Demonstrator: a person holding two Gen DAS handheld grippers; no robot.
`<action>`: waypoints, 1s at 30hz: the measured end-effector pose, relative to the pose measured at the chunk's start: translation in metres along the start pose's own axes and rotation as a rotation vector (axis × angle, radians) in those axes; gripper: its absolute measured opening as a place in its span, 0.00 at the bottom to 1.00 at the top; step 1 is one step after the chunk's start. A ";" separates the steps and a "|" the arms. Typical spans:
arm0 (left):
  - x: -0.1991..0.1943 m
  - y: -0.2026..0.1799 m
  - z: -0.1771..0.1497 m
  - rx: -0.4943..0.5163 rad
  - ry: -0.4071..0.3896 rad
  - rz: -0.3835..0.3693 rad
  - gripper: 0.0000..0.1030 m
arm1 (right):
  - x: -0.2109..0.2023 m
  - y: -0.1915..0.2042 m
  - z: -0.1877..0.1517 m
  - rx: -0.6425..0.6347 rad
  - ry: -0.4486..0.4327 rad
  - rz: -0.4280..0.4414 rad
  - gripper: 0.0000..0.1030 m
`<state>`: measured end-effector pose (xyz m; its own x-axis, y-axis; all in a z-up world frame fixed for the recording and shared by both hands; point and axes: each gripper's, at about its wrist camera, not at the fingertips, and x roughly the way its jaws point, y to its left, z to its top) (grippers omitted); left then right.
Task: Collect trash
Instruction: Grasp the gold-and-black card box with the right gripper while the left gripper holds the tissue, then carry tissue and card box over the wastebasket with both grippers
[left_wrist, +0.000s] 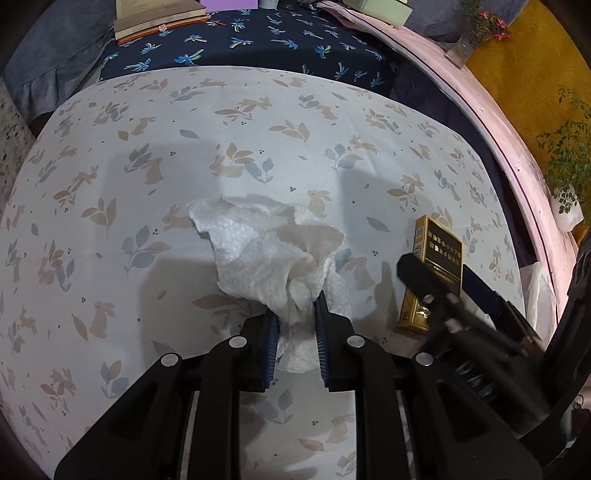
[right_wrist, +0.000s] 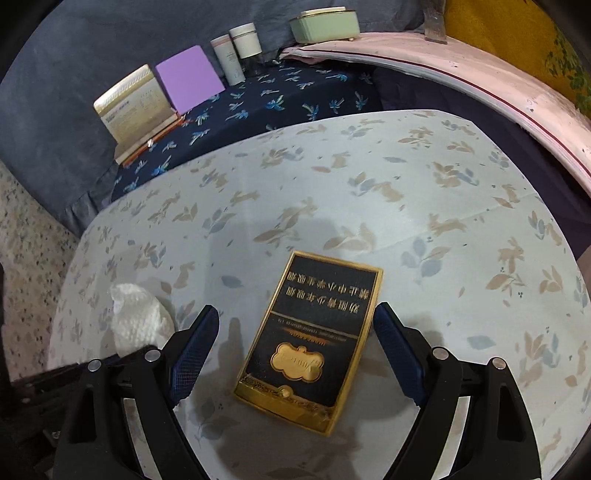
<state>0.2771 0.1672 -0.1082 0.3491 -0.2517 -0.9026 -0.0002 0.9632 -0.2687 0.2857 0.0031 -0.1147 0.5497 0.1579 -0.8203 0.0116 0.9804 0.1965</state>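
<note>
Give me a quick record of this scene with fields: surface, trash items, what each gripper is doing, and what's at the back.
surface: tablecloth printed with rabbits and leaves
trash 1: crumpled white paper towel
trash 2: black and gold cigarette pack, lying flat on the cloth
left gripper: shut on the paper towel, pads pinching its lower end
right gripper: open, one finger on each side of the pack, pads not touching it
back: open book, purple box, two white jars, pale green tin
</note>
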 end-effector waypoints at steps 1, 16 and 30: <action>0.000 0.000 -0.001 0.003 -0.001 0.000 0.17 | 0.000 0.006 -0.005 -0.027 -0.013 -0.030 0.77; -0.021 -0.041 -0.014 0.084 -0.025 -0.045 0.17 | -0.050 -0.022 -0.021 -0.021 -0.091 -0.078 0.55; -0.066 -0.174 -0.036 0.292 -0.100 -0.114 0.17 | -0.168 -0.110 -0.018 0.103 -0.288 -0.138 0.55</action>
<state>0.2203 0.0130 -0.0137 0.4220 -0.3632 -0.8306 0.3083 0.9191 -0.2453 0.1767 -0.1287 -0.0081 0.7500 -0.0299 -0.6607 0.1789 0.9709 0.1591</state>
